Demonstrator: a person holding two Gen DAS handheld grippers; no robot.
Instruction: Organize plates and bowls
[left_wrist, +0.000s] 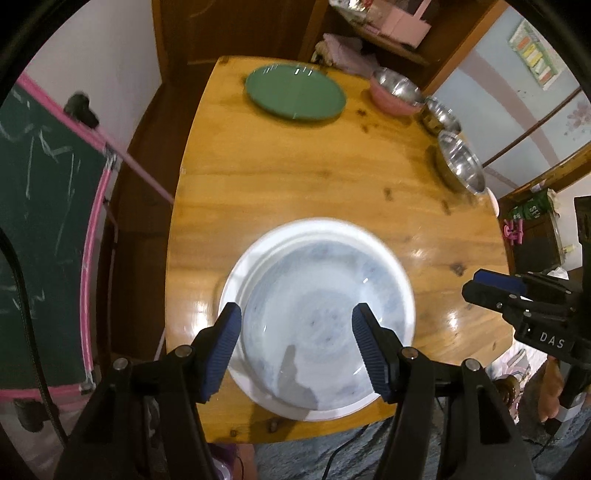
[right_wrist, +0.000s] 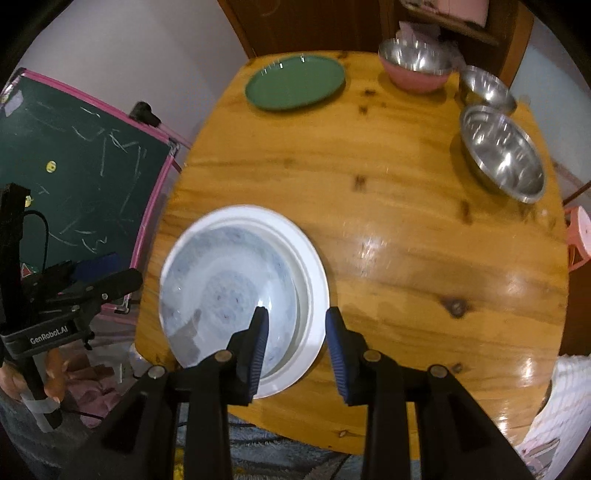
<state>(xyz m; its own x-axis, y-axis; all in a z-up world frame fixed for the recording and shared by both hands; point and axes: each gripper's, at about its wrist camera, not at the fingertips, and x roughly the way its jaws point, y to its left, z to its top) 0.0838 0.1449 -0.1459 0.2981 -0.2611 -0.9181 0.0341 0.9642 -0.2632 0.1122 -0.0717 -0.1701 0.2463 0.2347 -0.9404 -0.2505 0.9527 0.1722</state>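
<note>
I hold my left tool above the near end of the wooden table, its two blue pads spread wide and gripping nothing, with the patterned plate right below them. That plate sits inside a larger white plate, the two stacked near the table's front edge. My right tool hangs over the right rim of the same stack, its pads parted as well and empty, though closer together than the left ones. Across the table lie the green plate at the far side, a steel bowl nested in a pink bowl beside it, and two more steel bowls, a small one and a large one, along the right edge. I judge the plates are partly gathered: the green one stays apart from the stack, and the loose bowls have yet to be nested. The next move likely calls for reaching across for the green plate, catching its thin rim squarely between the pads, since a shallow edge like that could slip.
</note>
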